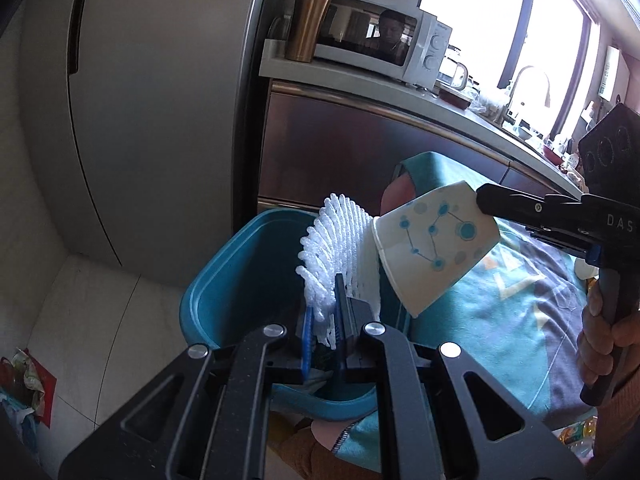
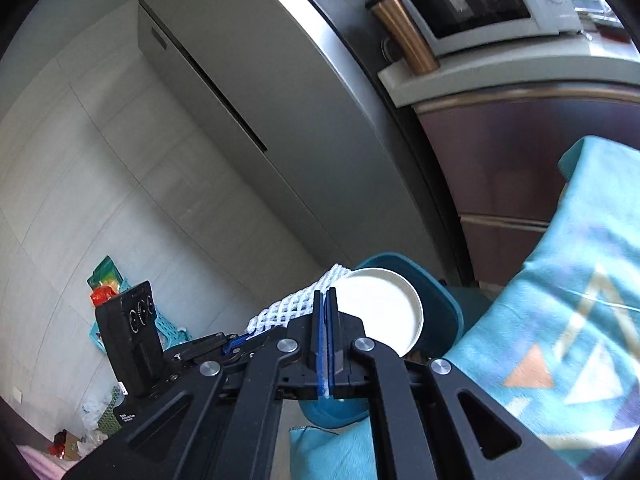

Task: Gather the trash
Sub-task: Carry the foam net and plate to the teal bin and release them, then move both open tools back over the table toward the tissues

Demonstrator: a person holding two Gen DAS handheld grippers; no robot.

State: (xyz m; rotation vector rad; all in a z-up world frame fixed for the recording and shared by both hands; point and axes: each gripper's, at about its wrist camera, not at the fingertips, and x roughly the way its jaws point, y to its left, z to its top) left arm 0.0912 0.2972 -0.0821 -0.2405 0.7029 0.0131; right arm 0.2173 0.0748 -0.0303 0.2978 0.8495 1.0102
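Left wrist view shows the teal bin (image 1: pixel 240 276) standing on the floor beside the blanket-covered seat (image 1: pixel 500 312), its mouth open below both my tools, which is why I hold everything over it: whatever I release should fall in. Behind it the fridge (image 1: pixel 160 120) and the counter (image 1: pixel 360 84) with the microwave (image 1: pixel 384 40) sit well apart and play no part. My right gripper (image 1: pixel 482 200) has its jaws closed flat on the rim of 1 paper cup (image 1: pixel 432 244), tipped mouth-down toward the bin. My left gripper (image 1: pixel 324 328) is pinched tight on the white foam net (image 1: pixel 336 248), which fans upward and touches the cup. I judge both pieces are ready to drop.
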